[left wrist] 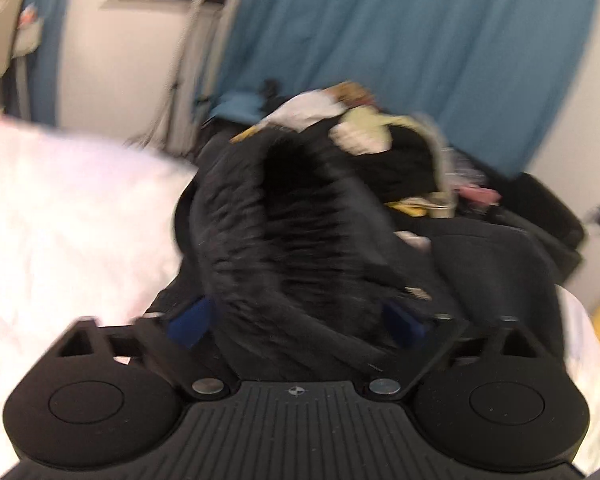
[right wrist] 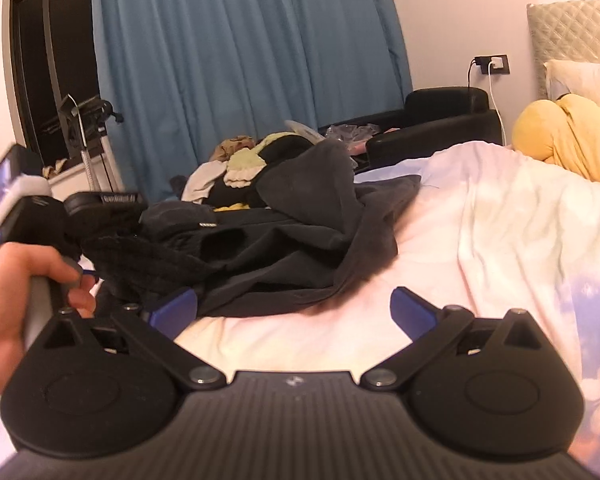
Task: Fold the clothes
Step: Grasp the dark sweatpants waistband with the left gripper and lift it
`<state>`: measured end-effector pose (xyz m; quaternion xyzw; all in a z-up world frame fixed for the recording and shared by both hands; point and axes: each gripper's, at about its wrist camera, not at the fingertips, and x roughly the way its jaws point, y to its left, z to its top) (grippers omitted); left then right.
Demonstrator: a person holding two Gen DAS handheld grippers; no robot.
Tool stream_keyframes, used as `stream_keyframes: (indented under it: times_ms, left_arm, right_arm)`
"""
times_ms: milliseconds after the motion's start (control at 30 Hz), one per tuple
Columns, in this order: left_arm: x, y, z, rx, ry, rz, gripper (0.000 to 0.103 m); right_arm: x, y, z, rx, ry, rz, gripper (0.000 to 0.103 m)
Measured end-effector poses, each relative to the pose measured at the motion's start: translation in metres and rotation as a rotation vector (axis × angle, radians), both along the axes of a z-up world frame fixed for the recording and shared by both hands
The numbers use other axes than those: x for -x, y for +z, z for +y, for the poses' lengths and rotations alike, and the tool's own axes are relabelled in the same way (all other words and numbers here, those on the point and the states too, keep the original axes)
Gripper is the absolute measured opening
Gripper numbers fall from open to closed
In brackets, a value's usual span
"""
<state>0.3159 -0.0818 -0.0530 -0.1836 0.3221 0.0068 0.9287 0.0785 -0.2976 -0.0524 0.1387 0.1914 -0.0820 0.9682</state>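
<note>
A black knitted garment bulges between the blue pads of my left gripper, which is wide apart around it; the view is blurred. In the right wrist view the same garment hangs from the left gripper held in a hand at the far left. A pile of dark clothes lies on the bed ahead. My right gripper is open and empty just above the white bedsheet, close to the pile's near edge.
More clothes, pale green and white, are heaped behind the dark pile. A black armchair stands by the blue curtain. A yellow cushion lies at the bed's right. A tripod stands by the window at the left.
</note>
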Motion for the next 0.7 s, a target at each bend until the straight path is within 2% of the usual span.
stream_keyframes:
  times_ms: [33,100,167,267,467,600,700]
  left_arm:
    - [-0.006,-0.006,0.007,0.045,0.022,0.017,0.065]
    - [-0.008,-0.011,0.02,0.101,0.091,0.041,0.032]
    - [-0.002,-0.006,0.032,0.117,0.128,0.023,0.023]
    - [0.019,0.016,0.048,0.065,0.128,-0.065,0.02]
    - [0.083,0.077,0.091,0.021,0.116,-0.251,0.019]
    - [0.12,0.121,0.133,0.044,0.115,-0.321,0.018]
    - [0.138,0.15,0.176,0.109,0.12,-0.313,0.018]
  right_arm:
    - [-0.003,-0.003,0.0,0.003,-0.001,0.006,0.103]
    - [-0.005,-0.005,-0.001,-0.001,0.005,-0.002,0.103]
    - [-0.006,-0.006,-0.002,0.002,0.007,-0.019,0.103]
    - [-0.007,-0.005,-0.001,0.02,0.003,-0.031,0.103]
    - [0.002,0.005,0.002,0.057,0.004,-0.079,0.103]
    - [0.009,0.015,0.008,0.086,0.01,-0.108,0.103]
    - [0.015,0.022,0.012,0.107,0.015,-0.13,0.103]
